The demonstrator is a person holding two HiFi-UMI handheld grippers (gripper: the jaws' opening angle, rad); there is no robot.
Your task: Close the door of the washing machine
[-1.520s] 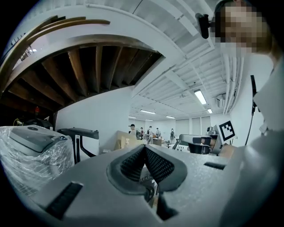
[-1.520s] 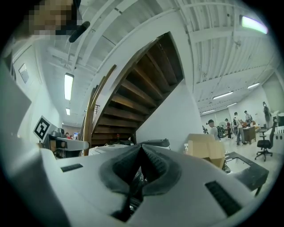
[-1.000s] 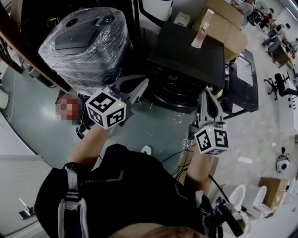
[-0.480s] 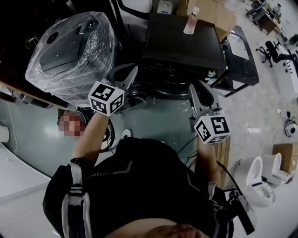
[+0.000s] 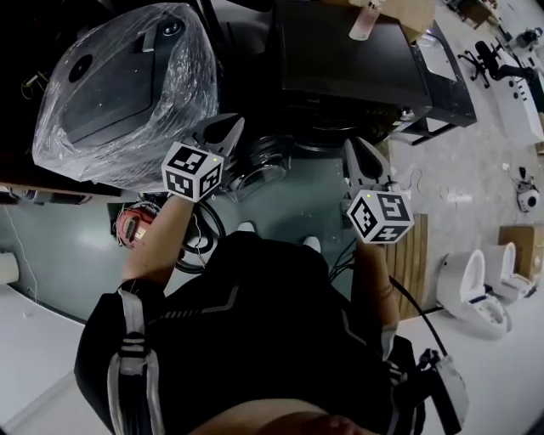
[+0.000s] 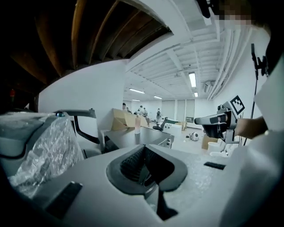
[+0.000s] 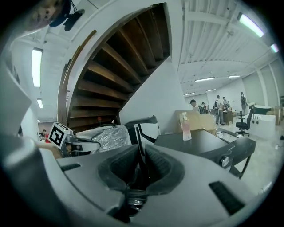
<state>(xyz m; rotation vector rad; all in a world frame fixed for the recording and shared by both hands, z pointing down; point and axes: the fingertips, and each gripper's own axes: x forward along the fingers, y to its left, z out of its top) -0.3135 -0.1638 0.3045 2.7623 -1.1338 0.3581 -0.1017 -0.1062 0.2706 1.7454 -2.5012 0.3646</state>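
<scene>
A grey appliance wrapped in clear plastic film (image 5: 119, 85) sits at upper left, coiled black cable (image 5: 212, 242) on the floor (image 5: 51, 229) below it. Two white toilets (image 5: 476, 297) stand at right near a slatted wooden board (image 5: 412, 255); a pink bottle (image 5: 368, 21) stands by a cardboard box (image 5: 416, 10)

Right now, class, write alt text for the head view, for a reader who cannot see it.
Seen from above, a person aims the left gripper, shut, and the right gripper, its empty jaws having just closed partway, at a black washing machine whose round door hangs open. A plastic-wrapped appliance stands at the picture's left.
</scene>
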